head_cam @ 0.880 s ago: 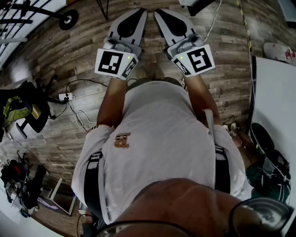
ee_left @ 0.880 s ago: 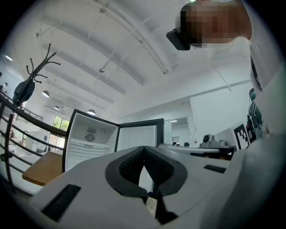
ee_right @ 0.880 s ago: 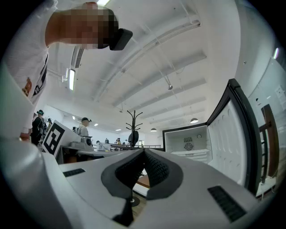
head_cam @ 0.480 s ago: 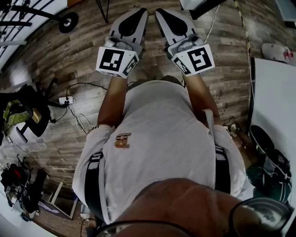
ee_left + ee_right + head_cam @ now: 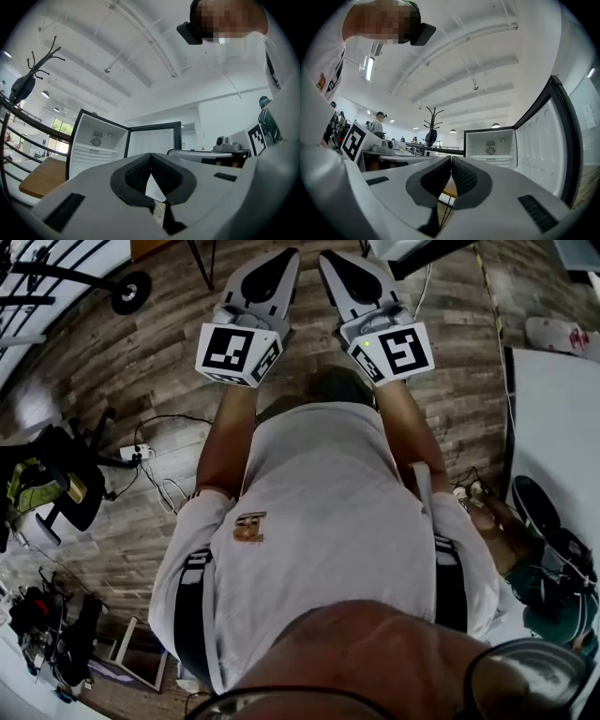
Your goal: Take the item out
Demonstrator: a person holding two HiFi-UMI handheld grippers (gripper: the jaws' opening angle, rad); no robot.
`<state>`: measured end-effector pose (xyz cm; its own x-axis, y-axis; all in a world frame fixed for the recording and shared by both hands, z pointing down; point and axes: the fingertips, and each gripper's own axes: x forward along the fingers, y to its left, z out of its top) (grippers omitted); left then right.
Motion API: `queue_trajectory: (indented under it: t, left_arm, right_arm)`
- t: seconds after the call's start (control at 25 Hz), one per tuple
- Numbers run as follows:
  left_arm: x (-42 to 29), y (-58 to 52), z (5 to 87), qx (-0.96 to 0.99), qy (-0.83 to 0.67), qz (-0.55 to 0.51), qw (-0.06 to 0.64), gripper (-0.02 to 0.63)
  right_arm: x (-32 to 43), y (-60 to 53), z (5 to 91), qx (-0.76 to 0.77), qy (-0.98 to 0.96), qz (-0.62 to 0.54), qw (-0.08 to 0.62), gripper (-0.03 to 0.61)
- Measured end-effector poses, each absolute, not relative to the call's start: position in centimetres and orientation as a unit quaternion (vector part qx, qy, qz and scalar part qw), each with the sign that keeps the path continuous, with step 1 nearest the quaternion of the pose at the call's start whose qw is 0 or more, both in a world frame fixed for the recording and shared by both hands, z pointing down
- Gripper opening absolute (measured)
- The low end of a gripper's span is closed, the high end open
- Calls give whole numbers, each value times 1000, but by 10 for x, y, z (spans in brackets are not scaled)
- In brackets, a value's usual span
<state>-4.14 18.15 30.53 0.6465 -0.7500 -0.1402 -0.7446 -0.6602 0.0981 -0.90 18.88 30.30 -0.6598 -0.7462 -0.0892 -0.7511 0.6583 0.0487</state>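
Reading the head view first: left gripper (image 5: pixel 282 262) and right gripper (image 5: pixel 332 263) are held out side by side over the wooden floor (image 5: pixel 141 362). Both sets of fingers are clenched and empty. No item is in sight here. Against the earlier head frames, both grippers sit slightly higher in frame and the floor clutter has slid. The person seems to be edging forward. The fingers were clenched then too.

Left gripper view: fingers (image 5: pixel 136 173) pressed tip to tip, nothing between. Beyond the fingertips, off to their left, a fridge (image 5: pixel 101 140) stands with its door (image 5: pixel 154 138) swung open. The interior looks bare white, and the item can't be made out.

Right gripper view: fingers (image 5: pixel 464 176) clenched, empty. Same fridge (image 5: pixel 490 147) past the fingertips, to their right.

Judgement: door already open, item neither located nor touched. Approach, grasp and withdrawal are all left.
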Motion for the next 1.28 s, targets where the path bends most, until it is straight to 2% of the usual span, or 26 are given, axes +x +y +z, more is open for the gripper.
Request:
queue_trajectory:
  t: [0.48, 0.76, 1.28]
  left_arm:
    - [-67, 120, 316, 900, -427, -83, 7, 18]
    - [-71, 47, 316, 899, -432, -71, -3, 18]
    - [-46, -96, 340, 894, -445, -50, 19, 18]
  right_arm:
    - [-23, 112, 316, -425, 904, 54, 18, 34]
    - [-28, 43, 318, -429, 901, 65, 9, 34]
    - [-10, -100, 338, -423, 905, 35, 0, 34]
